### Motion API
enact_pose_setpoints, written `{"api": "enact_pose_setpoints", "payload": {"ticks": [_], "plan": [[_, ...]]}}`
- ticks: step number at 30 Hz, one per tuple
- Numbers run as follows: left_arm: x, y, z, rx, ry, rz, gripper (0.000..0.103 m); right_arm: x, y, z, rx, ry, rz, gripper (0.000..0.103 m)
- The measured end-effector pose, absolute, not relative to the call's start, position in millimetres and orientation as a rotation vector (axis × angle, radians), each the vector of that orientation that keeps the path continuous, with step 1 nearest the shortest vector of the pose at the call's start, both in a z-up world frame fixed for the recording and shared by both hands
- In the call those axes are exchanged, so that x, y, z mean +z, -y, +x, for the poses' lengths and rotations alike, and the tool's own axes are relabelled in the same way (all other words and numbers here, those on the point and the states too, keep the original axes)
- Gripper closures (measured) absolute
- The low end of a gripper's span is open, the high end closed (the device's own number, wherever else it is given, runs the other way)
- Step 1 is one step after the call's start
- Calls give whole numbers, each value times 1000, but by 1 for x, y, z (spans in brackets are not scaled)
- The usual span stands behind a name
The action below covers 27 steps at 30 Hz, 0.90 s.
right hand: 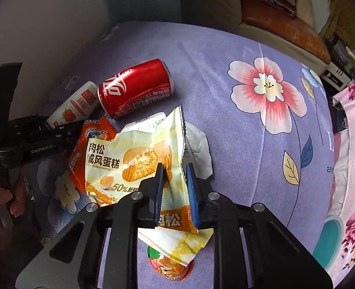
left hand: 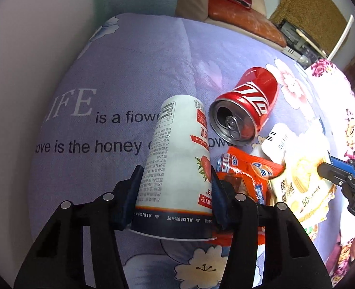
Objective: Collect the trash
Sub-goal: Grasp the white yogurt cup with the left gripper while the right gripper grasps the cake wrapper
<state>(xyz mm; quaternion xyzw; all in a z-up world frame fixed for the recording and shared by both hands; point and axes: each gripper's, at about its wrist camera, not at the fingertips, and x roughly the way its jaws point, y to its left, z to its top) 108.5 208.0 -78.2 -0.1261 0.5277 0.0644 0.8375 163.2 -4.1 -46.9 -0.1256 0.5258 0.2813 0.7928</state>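
Left gripper (left hand: 175, 183) has its jaws clamped on the white yogurt cup (left hand: 177, 159), lying on the purple bedspread (left hand: 134, 72). Right gripper (right hand: 175, 187), jaws nearly closed, pinches the yellow cake wrapper (right hand: 129, 159) (orange wrapper (right hand: 81, 154) underneath). Red can (right hand: 134, 88) lies btwn cup & wrappers.

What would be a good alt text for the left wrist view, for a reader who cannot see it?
The left gripper is closed on a white paper yogurt cup lying on a lilac flowered bedsheet. Beside it lie a red aluminium soda can, an orange snack wrapper and a yellow cake wrapper.
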Motion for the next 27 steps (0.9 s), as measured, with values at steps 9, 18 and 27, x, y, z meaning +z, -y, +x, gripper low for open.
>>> {"api": "enact_pose_setpoints", "payload": {"ticks": [9, 18, 27], "plan": [[-47, -187, 87, 74, -1060, -266, 52, -25, 31, 131, 615, -1112, -160, 88], [-59, -167, 77, 27, -1111, -254, 52, -12, 74, 119, 534, -1077, -113, 88], [-86, -167, 63, 71, -1194, -243, 37, -13, 89, 115, 481, -1045, -121, 89]]}}
